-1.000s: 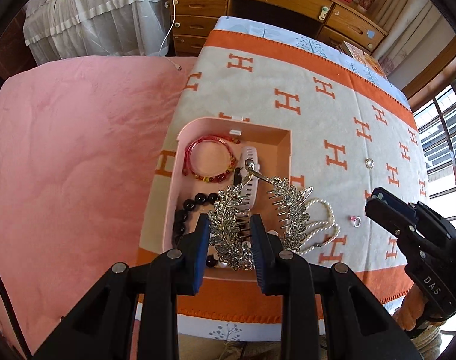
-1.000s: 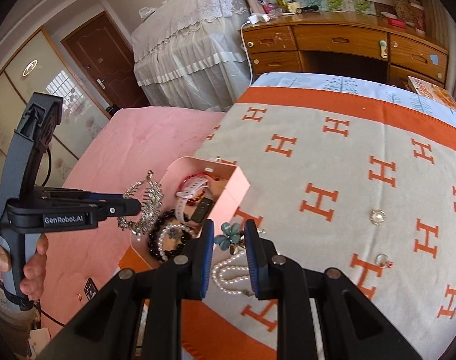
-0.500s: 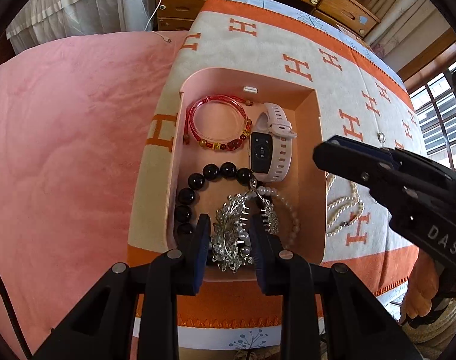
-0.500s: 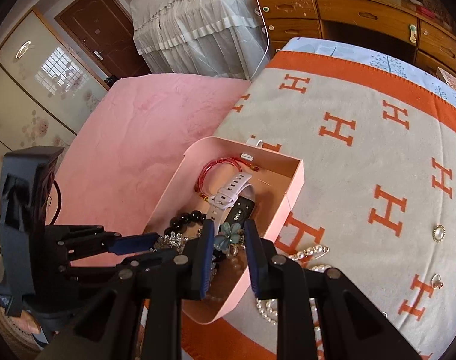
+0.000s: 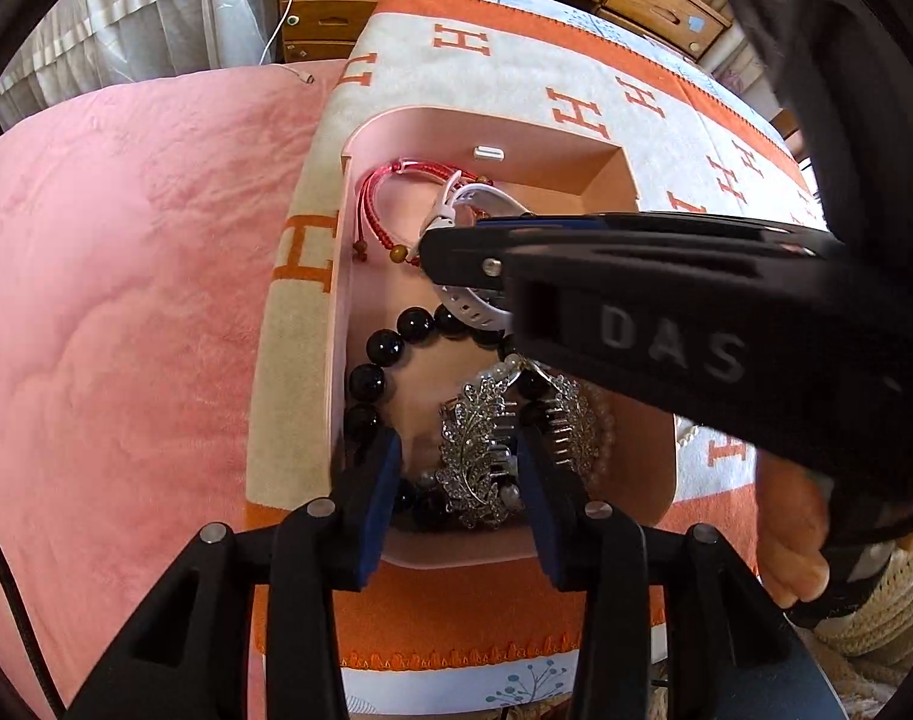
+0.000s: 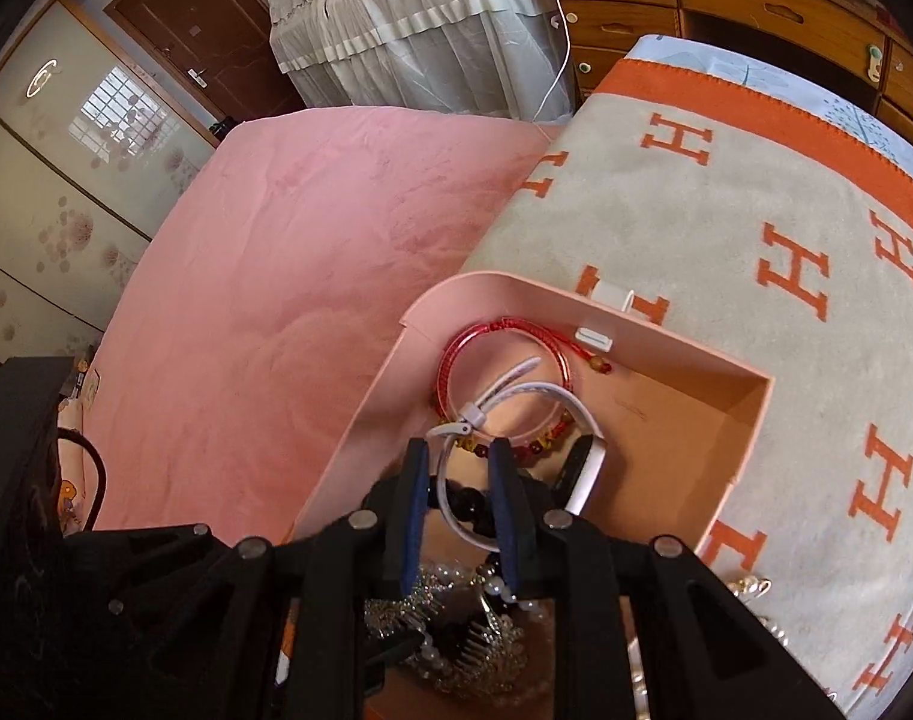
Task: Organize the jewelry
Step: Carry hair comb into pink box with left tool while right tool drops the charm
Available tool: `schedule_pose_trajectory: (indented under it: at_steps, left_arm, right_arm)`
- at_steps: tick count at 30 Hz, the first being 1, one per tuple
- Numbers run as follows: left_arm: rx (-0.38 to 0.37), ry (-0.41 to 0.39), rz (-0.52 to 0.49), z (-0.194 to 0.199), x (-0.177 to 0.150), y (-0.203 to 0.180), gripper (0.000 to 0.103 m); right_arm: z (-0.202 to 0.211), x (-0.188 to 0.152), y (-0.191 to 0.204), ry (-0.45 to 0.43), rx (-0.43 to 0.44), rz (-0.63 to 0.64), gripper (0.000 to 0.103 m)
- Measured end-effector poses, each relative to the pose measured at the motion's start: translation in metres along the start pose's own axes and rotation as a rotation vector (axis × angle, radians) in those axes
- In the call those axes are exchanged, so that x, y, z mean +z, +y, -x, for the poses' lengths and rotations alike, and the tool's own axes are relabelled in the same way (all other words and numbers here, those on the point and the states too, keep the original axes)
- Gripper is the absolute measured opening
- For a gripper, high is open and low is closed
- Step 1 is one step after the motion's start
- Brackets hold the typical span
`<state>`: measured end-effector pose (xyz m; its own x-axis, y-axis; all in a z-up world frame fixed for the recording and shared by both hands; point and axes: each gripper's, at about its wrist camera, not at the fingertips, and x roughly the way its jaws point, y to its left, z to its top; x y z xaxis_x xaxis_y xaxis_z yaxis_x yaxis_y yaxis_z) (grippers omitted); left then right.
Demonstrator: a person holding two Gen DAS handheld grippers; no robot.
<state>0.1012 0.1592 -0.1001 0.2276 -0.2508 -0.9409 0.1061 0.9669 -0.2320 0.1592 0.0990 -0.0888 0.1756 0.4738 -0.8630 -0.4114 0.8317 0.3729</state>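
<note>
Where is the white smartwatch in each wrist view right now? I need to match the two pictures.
Left wrist: white smartwatch sits mid-frame in the pink box, mostly hidden behind the right gripper's black body.
Right wrist: the watch lies centre-frame, just beyond the right gripper, its strap passing between the fingers.
Shared landmark: the red cord bracelet at the box's far end.

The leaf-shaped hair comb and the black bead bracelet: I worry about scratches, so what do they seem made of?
The leaf-shaped hair comb looks like silver-toned metal set with rhinestones: it glitters. The black bead bracelet looks like polished stone or glass: glossy highlights; I cannot tell which.
</note>
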Motion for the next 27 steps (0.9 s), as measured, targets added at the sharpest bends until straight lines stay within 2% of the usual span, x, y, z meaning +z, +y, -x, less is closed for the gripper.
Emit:
schedule_pose_trajectory:
  at_steps: [4, 7, 18, 27]
  left_arm:
    - [-0.005, -0.012, -0.021, 0.004, -0.003, -0.002, 0.046]
    - [0.002, -0.028, -0.027, 0.008, -0.001, -0.004, 0.056]
    - [0.028, -0.056, -0.064, 0.020, 0.010, -0.018, 0.056]
    - [0.056, -0.067, -0.128, 0.031, 0.003, -0.048, 0.056]
  right_arm:
    - [0.000, 0.002, -0.010, 0.021, 0.033, -0.040, 0.021]
    - [0.009, 0.000, -0.015, 0.007, 0.020, -0.038, 0.021]
    - [0.062, -0.015, -0.025, -0.066, -0.007, -0.014, 0.021]
    - [0.100, -0.049, -0.053, -0.092, -0.049, -0.048, 0.021]
